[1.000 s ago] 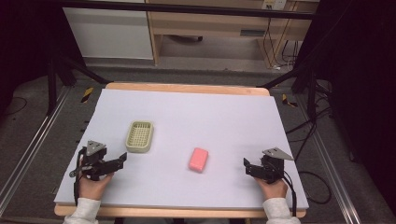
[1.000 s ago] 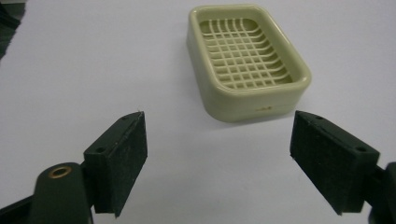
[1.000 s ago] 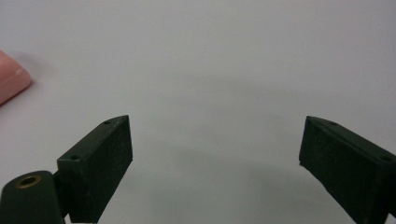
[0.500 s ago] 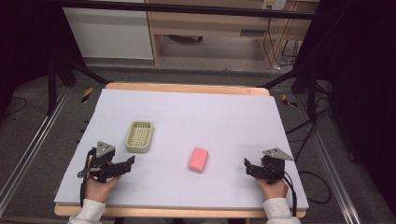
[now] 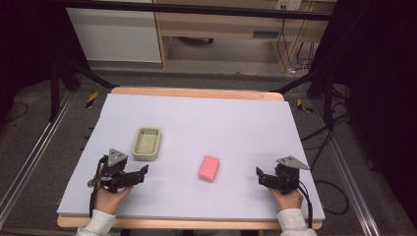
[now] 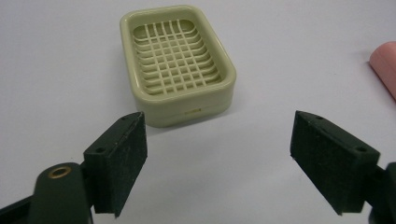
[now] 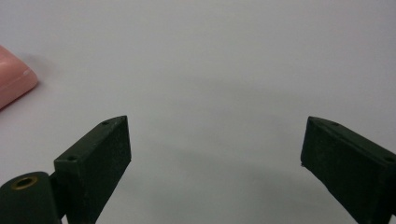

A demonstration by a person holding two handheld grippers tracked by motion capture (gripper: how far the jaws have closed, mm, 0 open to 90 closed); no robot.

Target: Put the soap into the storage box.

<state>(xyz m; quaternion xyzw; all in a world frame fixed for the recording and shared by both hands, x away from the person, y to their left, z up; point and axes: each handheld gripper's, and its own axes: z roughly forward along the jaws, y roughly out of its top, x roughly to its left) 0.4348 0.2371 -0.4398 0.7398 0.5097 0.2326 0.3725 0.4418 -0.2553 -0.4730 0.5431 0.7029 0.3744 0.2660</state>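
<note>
Near the gaping left gripper (image 6: pixel 217 163), an unmarked slatted soap dish (image 6: pixel 176 63).

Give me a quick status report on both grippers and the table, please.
Left hand-held gripper open, aimed at the pale-green slotted plastic soap dish. Right hand-held gripper open, idle. Pink rectangular soap bar untouched, unobstructed.

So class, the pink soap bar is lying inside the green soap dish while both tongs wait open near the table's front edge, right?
Not quite. The pink soap bar lies on the bare table, apart from the green soap dish, which is empty, as the high view shows. The left tongs and right tongs are indeed open near the front edge.
</note>
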